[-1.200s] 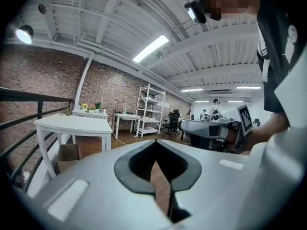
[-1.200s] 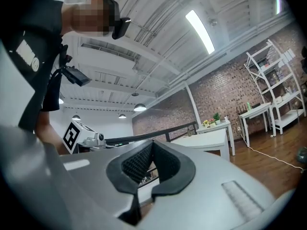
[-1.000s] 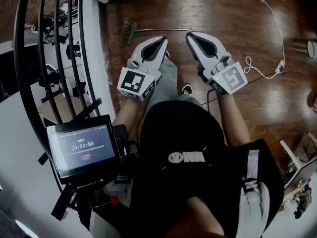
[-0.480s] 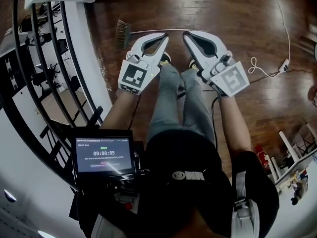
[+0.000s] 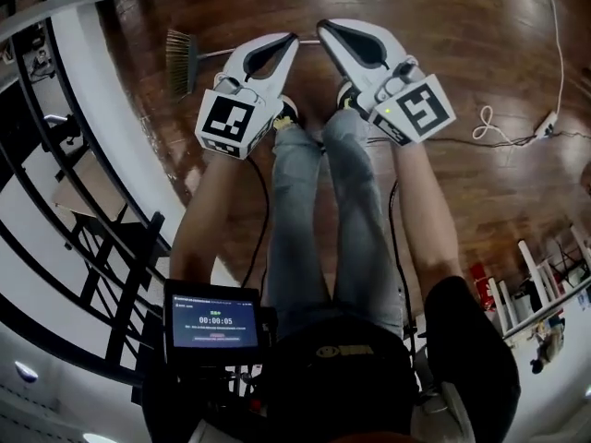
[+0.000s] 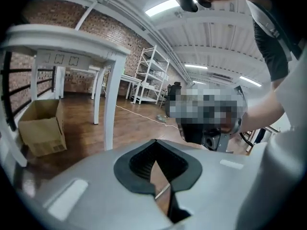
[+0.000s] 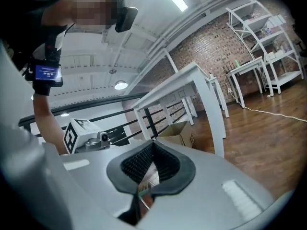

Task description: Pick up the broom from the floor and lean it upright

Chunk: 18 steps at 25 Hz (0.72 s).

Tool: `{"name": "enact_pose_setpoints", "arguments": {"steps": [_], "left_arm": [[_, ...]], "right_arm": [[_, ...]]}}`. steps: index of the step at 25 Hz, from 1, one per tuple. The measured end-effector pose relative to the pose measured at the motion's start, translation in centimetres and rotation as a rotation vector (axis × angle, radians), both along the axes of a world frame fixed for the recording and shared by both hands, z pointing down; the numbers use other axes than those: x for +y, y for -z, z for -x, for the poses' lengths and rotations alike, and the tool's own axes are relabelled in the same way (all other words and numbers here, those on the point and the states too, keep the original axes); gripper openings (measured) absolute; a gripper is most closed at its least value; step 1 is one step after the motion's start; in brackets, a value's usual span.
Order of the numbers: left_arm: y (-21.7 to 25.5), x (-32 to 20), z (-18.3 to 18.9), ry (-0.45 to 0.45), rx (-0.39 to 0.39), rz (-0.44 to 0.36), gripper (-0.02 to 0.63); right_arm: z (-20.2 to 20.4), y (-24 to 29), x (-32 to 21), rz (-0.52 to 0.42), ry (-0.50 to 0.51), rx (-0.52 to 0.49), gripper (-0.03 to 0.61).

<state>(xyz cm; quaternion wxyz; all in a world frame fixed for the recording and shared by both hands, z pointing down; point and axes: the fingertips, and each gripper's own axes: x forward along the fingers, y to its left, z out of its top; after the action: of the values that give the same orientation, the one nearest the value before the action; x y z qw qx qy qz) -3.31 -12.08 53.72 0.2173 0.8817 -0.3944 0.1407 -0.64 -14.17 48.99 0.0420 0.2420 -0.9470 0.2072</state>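
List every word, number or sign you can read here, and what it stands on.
"00:00:05": timer on the screen mounted in front of the person.
Other lines on that screen: too small to read.
Logo on the dark garment: too blurred to read.
Cubes on the left gripper and right gripper: black-and-white square patterns, no words.
Mark on the cardboard box: too small to read.

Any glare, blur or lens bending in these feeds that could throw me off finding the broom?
Head view: heavy fisheye bows the railing; the broom is readable, evenly lit, without glare. Left gripper view: the ceiling strip light is blown out and the corners are black. Right gripper view: same dark corners, and the table leans from distortion.
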Motion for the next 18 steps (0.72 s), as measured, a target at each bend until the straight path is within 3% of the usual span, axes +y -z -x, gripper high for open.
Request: {"name": "enact_pose_setpoints", "arguments": {"steps": [2,6,7,8,9,13,16,18], "left_arm": [[-5.1,-0.3,-0.5,-0.017,-0.023,0.008,0.019],[-16.9,0.7,-2.0,-0.136,-0.157,0.042,0.02],[-19.9,1.4,-2.4,-0.179,-0.185,0.074,0.077],[-22.9,2.1,-2.8,-0.226,-0.216,0.111,0.181],[-25.8,2.9,-3.2,-0.278,-0.259,0.144,0.21],[-37.3,5.3,-3.8,-0.535,-0.553,0.192,0.302],[-44.8,6.7,-3.4,-0.698,-0.759,0.226,0.336],[-48.3,7.3,-3.1,-0.763,-0.853,0.257,0.336]], "right_arm": [[-0.3,-4.6,0.1,0.005,0.013,0.03,0.003],[-1.3,-11.9,0.9,0.009,0.041,0.084,0.003],[-1.5,-13.3,1.0,0.014,0.043,0.083,0.003],[-1.7,-14.6,1.0,0.025,0.043,0.081,0.003],[-1.9,-15.9,1.0,0.039,0.039,0.08,0.003],[-2.4,-21.1,0.2,0.057,0.045,0.103,0.003],[-3.0,-23.9,-0.5,0.053,0.054,0.119,0.003],[-3.5,-25.3,-0.7,0.05,0.054,0.125,0.003]]}}
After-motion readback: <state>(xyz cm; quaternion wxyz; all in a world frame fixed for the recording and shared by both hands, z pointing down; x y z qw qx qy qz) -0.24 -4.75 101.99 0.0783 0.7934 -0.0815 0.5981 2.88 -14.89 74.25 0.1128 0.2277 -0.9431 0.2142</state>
